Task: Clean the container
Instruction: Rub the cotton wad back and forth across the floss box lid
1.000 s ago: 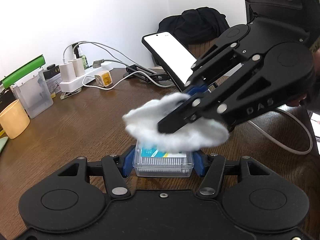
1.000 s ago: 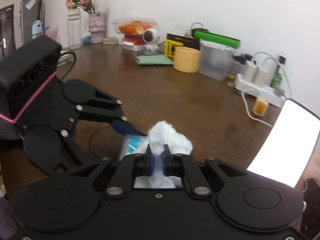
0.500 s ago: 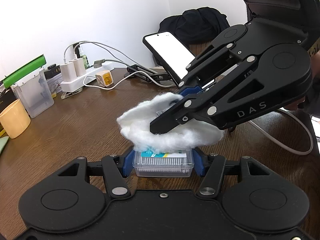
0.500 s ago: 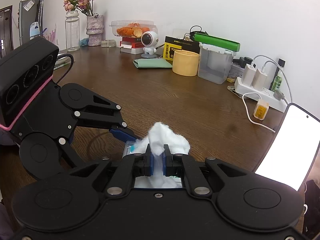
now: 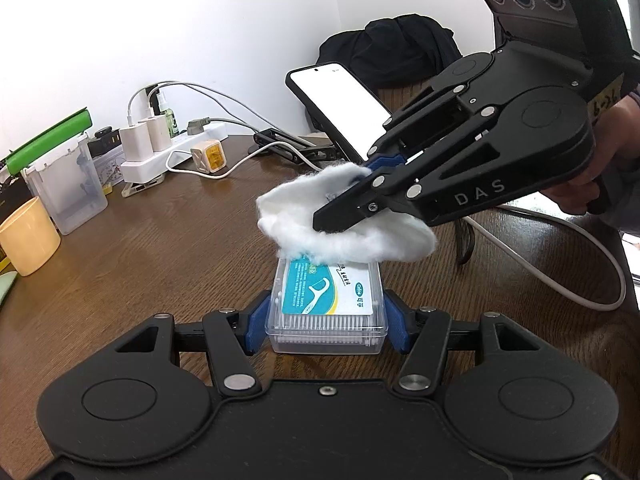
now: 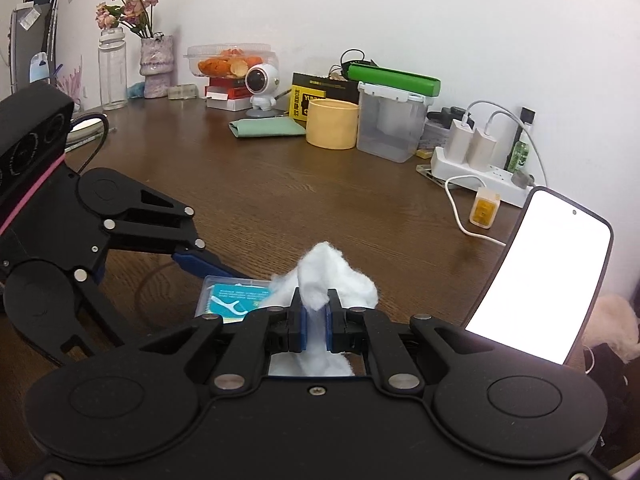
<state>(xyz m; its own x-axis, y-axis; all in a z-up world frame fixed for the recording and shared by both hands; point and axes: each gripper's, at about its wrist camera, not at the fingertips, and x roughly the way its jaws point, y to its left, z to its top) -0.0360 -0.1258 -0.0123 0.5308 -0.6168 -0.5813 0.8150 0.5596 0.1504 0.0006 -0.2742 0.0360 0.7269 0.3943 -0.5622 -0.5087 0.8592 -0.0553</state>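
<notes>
Clamping the container (image 5: pixel 327 312), the left gripper's (image 5: pixel 326 322) jaws steady it; right gripper's (image 6: pixel 315 320) jaws pinch cotton (image 5: pixel 352 236).

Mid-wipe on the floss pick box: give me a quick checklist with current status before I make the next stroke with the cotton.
1. Left gripper clamps the box on both sides: ok.
2. Right gripper shut on the cotton wad: ok, cotton is pinched between the blue pads.
3. Cotton touching the lid: ok at the far edge only; the near part of the label is uncovered.
4. Box flat on the table: cannot tell, its underside is hidden.
5. Stroke path clear: ok, the phone and white cable stand apart from the box.
6. Lid clean: cannot tell, no dirt can be made out.
</notes>
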